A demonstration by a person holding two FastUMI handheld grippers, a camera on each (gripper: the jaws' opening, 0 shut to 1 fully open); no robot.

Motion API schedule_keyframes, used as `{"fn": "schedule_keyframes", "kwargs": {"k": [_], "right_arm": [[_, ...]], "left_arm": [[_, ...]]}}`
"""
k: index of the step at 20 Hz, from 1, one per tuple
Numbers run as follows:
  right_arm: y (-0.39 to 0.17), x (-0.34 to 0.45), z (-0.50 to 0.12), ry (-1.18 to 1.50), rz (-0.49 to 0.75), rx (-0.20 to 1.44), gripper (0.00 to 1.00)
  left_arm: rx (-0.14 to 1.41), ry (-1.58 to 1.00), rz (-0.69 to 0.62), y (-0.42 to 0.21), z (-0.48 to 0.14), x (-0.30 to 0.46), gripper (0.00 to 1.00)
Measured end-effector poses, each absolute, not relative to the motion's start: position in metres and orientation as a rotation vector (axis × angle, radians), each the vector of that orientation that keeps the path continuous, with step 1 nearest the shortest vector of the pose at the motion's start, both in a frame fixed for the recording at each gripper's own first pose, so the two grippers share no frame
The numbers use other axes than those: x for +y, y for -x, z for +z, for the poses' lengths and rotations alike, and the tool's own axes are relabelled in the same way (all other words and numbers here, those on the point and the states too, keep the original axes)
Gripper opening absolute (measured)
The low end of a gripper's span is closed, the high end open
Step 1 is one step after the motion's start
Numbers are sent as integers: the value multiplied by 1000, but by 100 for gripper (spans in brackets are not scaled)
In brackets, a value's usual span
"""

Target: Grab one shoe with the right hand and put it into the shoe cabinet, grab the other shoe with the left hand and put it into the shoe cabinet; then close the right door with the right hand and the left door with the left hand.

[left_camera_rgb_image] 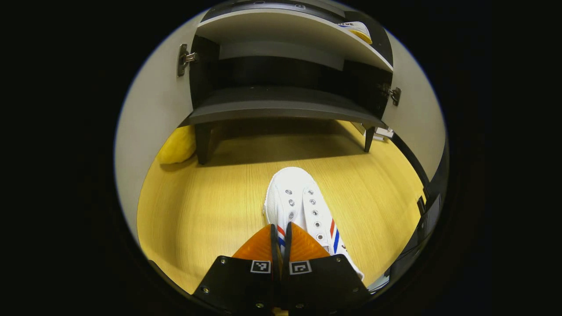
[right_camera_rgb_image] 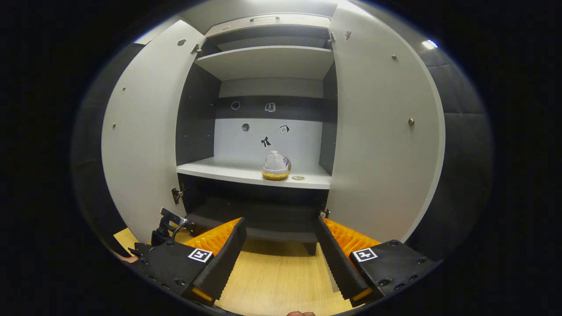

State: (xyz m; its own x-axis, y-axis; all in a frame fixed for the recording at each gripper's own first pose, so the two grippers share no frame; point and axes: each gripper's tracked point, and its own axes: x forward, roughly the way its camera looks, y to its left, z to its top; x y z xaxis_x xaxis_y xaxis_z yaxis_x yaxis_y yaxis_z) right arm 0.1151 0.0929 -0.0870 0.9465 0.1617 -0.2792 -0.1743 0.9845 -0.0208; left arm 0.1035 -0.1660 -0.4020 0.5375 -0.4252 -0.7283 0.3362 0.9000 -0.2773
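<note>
We are on the second shoe. Our left gripper [left_camera_rgb_image: 281, 235] is clamped, as best we can tell, on the near collar of the white canvas sneaker with red and blue stripes [left_camera_rgb_image: 298, 206] on the yellow wooden floor [left_camera_rgb_image: 210, 206]. The first white sneaker [right_camera_rgb_image: 276, 165] sits on the grey cabinet's middle shelf [right_camera_rgb_image: 246, 173]. Our right gripper [right_camera_rgb_image: 281, 250] hangs apart. Next: lift and carry it into the cabinet.

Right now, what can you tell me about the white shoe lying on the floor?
The shoe on the floor is a white canvas-looking sneaker with metal eyelets, no laces visible, and red and blue stripes on its sides. It lies upright on the yellow wood-grain floor, toe pointing toward the open cabinet. The left tongs are closed on its collar edge near the heel.
</note>
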Motion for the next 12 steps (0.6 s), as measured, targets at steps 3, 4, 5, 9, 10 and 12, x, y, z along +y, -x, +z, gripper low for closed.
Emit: {"fn": "schedule_keyframes", "kwargs": {"k": [3,4,5,9,10,12], "right_arm": [[-113,91,-85,41,180,282,97],[-112,91,-85,40,184,282,97],[-112,90,-84,41,185,281,97],[-110,85,-81,25,193,276,97],[-109,84,-80,18,195,275,97],[-108,82,-78,5,202,272,97]], "left_arm": [[861,121,-454,-114,-382,-159,0],[848,123,-452,-117,-375,-157,0],[837,127,-449,-120,-366,-156,0],[779,150,-434,-129,-325,-151,0],[764,153,-428,-133,-316,-148,0],[727,163,-422,-138,-294,-144,0]]}}
